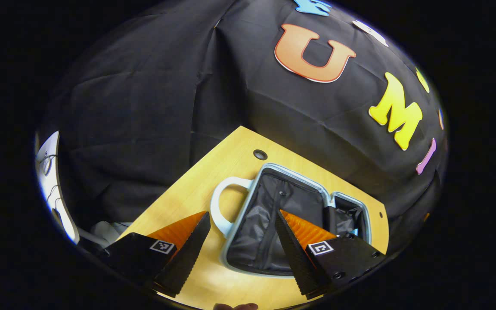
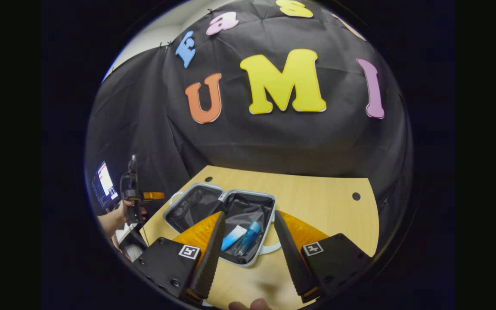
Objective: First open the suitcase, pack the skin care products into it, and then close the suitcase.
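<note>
Since the suitcase [image 2: 220, 215] lies flat and open on the tabletop [image 2: 317, 198], a tube [image 2: 233, 237] and a bottle [image 2: 248, 237] rest in the half at 6 o'clock, probably ready for closing. The left gripper [image 1: 241, 249] and right gripper [image 2: 248, 254] both hover spread and empty. The suitcase's near edge hides behind the fingers.

Suitcase [image 1: 274, 215] partly hidden by claw finger [image 1: 293, 254] (right half).
</note>
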The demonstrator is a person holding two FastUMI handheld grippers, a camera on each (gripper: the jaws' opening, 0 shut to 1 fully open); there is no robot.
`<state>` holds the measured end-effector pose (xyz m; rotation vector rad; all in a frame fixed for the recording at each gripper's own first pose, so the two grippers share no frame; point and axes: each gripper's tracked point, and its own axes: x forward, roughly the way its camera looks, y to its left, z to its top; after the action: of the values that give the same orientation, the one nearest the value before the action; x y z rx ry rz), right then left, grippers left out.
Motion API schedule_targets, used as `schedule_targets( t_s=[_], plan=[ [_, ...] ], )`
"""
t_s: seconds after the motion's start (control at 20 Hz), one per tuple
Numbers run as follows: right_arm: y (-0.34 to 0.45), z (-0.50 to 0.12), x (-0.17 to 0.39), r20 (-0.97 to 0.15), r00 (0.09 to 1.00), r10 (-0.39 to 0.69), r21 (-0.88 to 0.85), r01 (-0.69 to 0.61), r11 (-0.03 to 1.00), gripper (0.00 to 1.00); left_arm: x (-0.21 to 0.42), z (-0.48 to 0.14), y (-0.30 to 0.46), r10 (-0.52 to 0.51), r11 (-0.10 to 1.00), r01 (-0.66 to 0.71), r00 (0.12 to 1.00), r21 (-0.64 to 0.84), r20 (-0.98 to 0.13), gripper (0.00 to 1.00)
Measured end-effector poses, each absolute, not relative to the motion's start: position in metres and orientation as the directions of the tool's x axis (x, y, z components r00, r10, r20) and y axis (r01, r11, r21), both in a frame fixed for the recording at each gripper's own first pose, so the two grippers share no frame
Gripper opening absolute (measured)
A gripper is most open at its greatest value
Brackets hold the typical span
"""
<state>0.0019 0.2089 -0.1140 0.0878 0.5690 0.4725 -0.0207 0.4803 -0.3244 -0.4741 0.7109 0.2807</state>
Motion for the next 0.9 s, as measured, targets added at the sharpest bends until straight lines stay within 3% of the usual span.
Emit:
schedule_targets(
  t_s=[0.25, 0.4, 0.6, 0.7, 0.75, 0.8, 0.85, 0.9],
  plan=[
    [0.191, -0.104, -0.021, -0.510, 0.739, 0.439, 0.228, -0.376, 0.898, 0.69, -0.003, -0.371, 0.511, 0.058, 0.850, -0.417, 0.683, -0.323, -0.728, 0.96],
    [0.175, -0.099, -0.021, -0.521, 0.759, 0.390, 0.262, -0.293, 0.920, 0.69, 0.003, -0.407, 0.531, 0.080, 0.852, -0.451, 0.616, -0.267, -0.783, 0.96],
    [0.155, -0.097, -0.024, -0.533, 0.783, 0.322, 0.232, -0.230, 0.945, 0.69, 0.025, -0.422, 0.522, 0.023, 0.867, -0.406, 0.611, -0.289, -0.791, 0.92],
    [0.150, -0.094, -0.024, -0.527, 0.795, 0.300, 0.223, -0.211, 0.952, 0.69, 0.028, -0.434, 0.524, 0.034, 0.870, -0.419, 0.578, -0.261, -0.816, 0.82],
    [0.144, -0.090, -0.024, -0.517, 0.807, 0.285, 0.214, -0.201, 0.956, 0.69, 0.030, -0.438, 0.523, 0.025, 0.869, -0.418, 0.570, -0.264, -0.821, 0.70],
    [0.142, -0.087, -0.024, -0.510, 0.813, 0.279, 0.213, -0.195, 0.957, 0.69, 0.033, -0.440, 0.521, 0.016, 0.862, -0.424, 0.569, -0.277, -0.822, 0.64],
    [0.141, -0.087, -0.026, -0.509, 0.816, 0.273, 0.211, -0.189, 0.959, 0.69, 0.035, -0.442, 0.517, 0.006, 0.855, -0.430, 0.568, -0.291, -0.823, 0.46],
    [0.138, -0.087, -0.027, -0.510, 0.817, 0.268, 0.210, -0.184, 0.960, 0.69, 0.035, -0.443, 0.518, 0.014, 0.852, -0.440, 0.560, -0.284, -0.828, 0.46]
  ],
)
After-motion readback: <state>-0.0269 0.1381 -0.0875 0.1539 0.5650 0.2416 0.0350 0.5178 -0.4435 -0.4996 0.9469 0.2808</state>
